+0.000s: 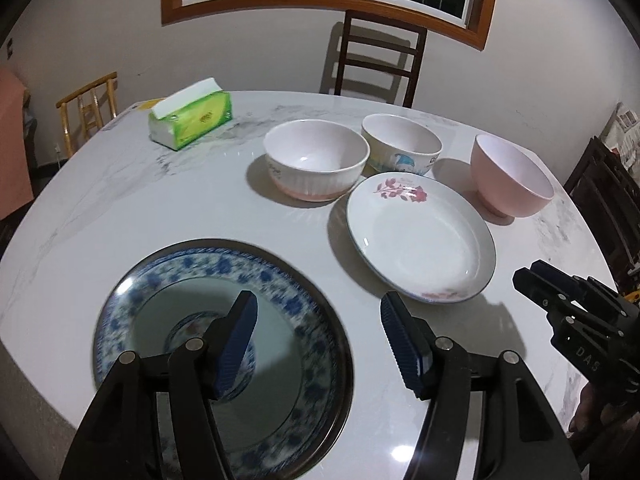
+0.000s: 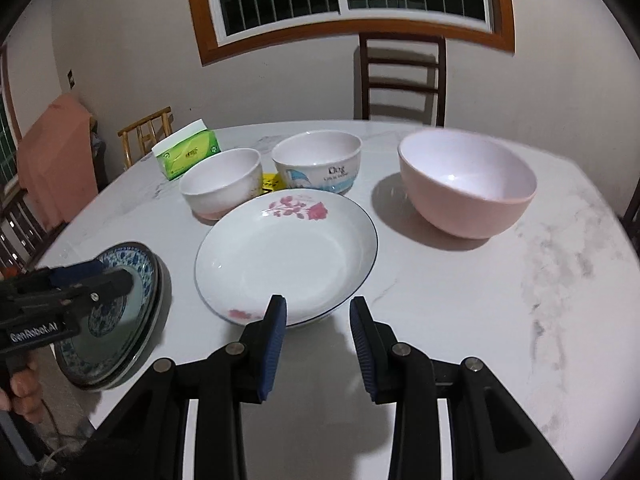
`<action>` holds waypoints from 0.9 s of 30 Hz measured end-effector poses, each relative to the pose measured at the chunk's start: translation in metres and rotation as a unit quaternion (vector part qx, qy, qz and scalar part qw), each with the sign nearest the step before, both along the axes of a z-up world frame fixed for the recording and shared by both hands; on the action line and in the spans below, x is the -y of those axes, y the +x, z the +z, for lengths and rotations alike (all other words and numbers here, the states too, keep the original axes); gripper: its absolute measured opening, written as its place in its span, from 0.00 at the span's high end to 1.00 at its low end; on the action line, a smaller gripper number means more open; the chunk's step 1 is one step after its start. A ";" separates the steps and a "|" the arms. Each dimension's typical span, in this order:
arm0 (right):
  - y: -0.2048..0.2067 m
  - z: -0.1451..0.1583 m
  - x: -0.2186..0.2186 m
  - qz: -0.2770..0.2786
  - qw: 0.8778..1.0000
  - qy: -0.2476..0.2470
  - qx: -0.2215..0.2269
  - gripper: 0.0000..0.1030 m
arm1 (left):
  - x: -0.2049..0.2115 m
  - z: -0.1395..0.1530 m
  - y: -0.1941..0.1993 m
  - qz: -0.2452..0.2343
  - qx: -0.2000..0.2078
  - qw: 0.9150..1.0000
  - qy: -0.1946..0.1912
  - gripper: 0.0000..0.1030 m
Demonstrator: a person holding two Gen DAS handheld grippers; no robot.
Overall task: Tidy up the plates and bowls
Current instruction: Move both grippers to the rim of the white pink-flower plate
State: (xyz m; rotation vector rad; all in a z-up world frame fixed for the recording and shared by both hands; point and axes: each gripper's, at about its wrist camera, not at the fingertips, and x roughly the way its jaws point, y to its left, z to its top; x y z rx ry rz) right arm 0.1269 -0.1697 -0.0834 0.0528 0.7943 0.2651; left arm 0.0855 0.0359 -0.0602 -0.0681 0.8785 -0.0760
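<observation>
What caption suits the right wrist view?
Open right hand-held gripper near a rose-print plate, with three bowls behind on the marble table.

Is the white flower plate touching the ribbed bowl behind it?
Apart. The left wrist view shows a strip of bare table between the flower plate and the ribbed bowl.

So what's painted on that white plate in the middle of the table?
Pink flowers on the white plate, with a thin dark line around its rim. The right wrist view shows it best.
</observation>
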 end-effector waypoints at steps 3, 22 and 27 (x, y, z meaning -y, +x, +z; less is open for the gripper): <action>0.017 -0.008 0.008 -0.005 1.000 0.001 -0.013 0.67 | 0.007 -0.007 0.017 -0.002 -0.007 1.000 0.003 0.41; 0.085 -0.038 0.013 -0.002 0.999 0.011 -0.053 0.70 | 0.033 -0.037 0.095 -0.024 -0.069 0.997 -0.035 0.50; 0.092 -0.043 0.012 0.000 0.998 0.016 -0.063 0.75 | 0.037 -0.047 0.104 -0.025 -0.087 0.995 -0.040 0.57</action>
